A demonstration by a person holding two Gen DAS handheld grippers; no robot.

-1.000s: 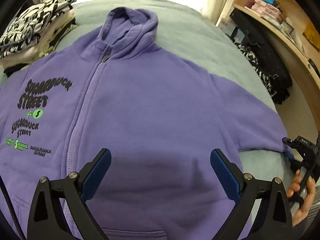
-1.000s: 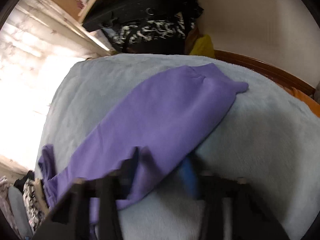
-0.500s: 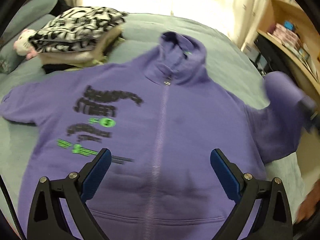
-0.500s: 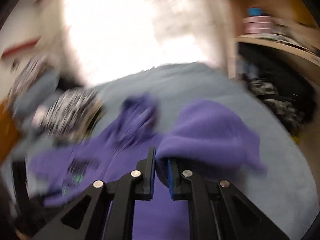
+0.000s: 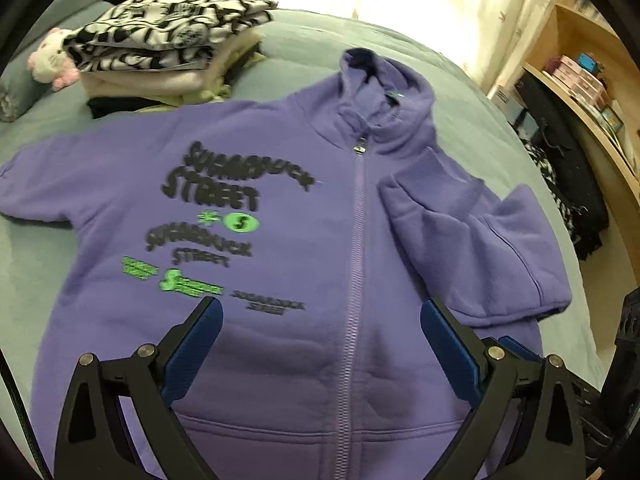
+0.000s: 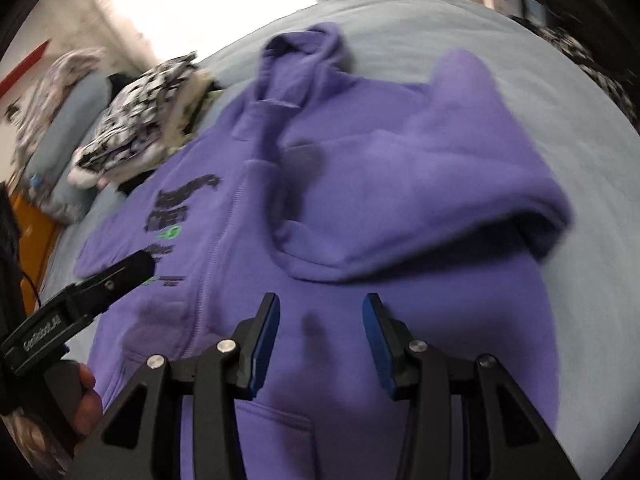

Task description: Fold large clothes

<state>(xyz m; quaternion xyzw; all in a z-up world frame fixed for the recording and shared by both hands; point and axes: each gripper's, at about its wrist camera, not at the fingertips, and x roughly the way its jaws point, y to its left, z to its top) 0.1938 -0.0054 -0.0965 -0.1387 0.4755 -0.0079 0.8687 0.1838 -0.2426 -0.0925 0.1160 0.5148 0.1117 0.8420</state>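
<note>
Because both the left gripper [image 5: 320,332] and right gripper [image 6: 319,322] hung wide open and empty, the loosely folded sleeve [image 5: 472,240] on the hoodie [image 5: 280,208] risked unrolling.

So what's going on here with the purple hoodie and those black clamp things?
A person is folding a purple zip hoodie spread face up on a grey-blue bed, working with a two-finger gripper in each hand. One sleeve is folded in across the front; the other sleeve lies spread out to the side. The left gripper and right gripper both hover open above the lower front, holding nothing. A stack of folded clothes sits near the head of the bed.
</note>
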